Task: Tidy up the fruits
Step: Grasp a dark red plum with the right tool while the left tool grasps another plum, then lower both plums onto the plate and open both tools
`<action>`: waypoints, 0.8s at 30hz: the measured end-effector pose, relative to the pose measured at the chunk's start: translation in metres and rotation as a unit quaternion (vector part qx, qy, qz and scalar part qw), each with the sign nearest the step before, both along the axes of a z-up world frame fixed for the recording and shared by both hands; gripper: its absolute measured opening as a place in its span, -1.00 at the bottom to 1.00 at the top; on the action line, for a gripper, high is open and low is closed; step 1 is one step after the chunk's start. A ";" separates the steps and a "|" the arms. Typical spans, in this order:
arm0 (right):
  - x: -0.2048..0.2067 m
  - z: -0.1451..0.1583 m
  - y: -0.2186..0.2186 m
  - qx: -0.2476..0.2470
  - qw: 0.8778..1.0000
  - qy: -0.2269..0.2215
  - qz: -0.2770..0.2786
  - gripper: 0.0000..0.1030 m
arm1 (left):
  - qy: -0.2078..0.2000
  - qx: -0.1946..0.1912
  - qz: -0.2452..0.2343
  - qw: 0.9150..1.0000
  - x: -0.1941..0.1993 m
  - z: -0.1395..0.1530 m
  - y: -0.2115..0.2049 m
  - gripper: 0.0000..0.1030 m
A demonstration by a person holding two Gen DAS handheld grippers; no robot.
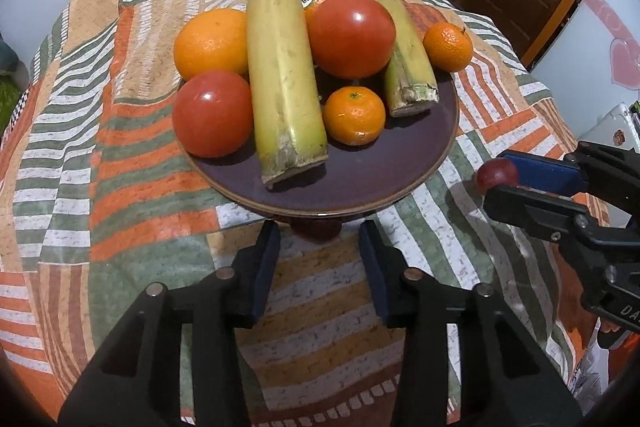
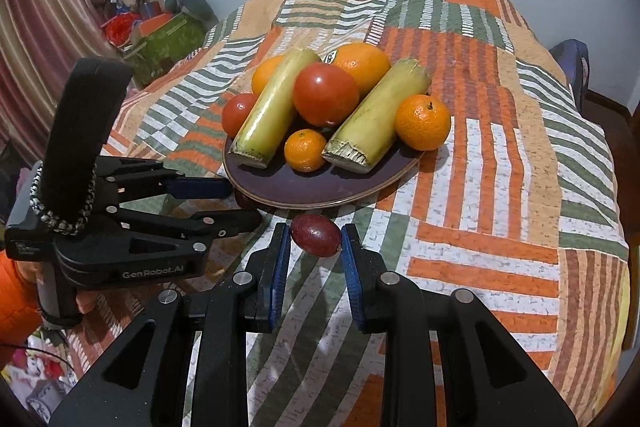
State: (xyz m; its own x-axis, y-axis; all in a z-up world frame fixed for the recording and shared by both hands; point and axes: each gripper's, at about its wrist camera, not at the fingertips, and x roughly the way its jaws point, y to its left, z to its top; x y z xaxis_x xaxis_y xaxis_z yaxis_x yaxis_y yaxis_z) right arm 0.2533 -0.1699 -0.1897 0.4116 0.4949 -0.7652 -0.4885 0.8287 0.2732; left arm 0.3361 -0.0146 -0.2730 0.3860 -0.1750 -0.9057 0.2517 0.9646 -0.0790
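Nearest the cameras, both grippers: they hover over the patchwork-striped orange, green and white tablecloth [image 2: 500, 187], short of the plate's near rim.
Right gripper [image 2: 316, 241]: blue-padded fingers [image 2: 280, 259] closed on a small dark-red oval fruit [image 2: 316, 235], pinched between the tips and lifted off the cloth, just before the plate's near rim.
Left gripper [image 1: 319, 247]: fingers spread apart, nothing between them; a dark round shape lies beyond the tips under the plate's rim, too hidden to identify.
Plate: a round dark-purple ceramic plate [image 1: 360, 171] resting on the tablecloth.
Near edge of plate: cut ends of two pale-green sugarcane lengths [image 2: 272, 111], with a small mandarin [image 2: 305, 150] between them.
Left edge: a red tomato [image 1: 212, 113] touching the longer cane.
Right edge: a second mandarin [image 2: 423, 122] beside the shorter cane.
Centre: a larger red tomato [image 2: 326, 94] resting across both canes.
Far edge: two oranges [image 1: 212, 43], one bearing a sticker.
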 end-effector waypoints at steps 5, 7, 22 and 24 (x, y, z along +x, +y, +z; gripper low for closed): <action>-0.001 -0.001 0.001 0.001 1.000 0.000 0.004 -0.54 | 0.000 -0.006 0.000 1.000 0.002 -0.001 0.000 -0.34; -0.002 -0.001 0.002 0.002 1.000 0.001 0.005 -0.54 | -0.001 -0.002 -0.001 1.000 0.002 -0.001 -0.001 -0.34; -0.003 0.004 0.003 0.002 1.000 -0.004 0.005 -0.54 | 0.004 -0.006 0.000 1.000 -0.007 0.006 0.006 -0.67; -0.004 0.006 0.003 0.001 1.000 -0.006 0.006 -0.54 | 0.004 -0.007 0.002 1.000 -0.007 0.006 0.007 -0.67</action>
State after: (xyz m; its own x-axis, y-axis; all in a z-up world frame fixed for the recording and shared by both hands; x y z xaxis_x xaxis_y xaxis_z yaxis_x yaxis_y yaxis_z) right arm 0.2493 -0.1668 -0.1840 0.4150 0.5014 -0.7592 -0.5013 0.8224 0.2691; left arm 0.3296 -0.0071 -0.2666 0.3787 -0.1860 -0.9067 0.2478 0.9642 -0.0943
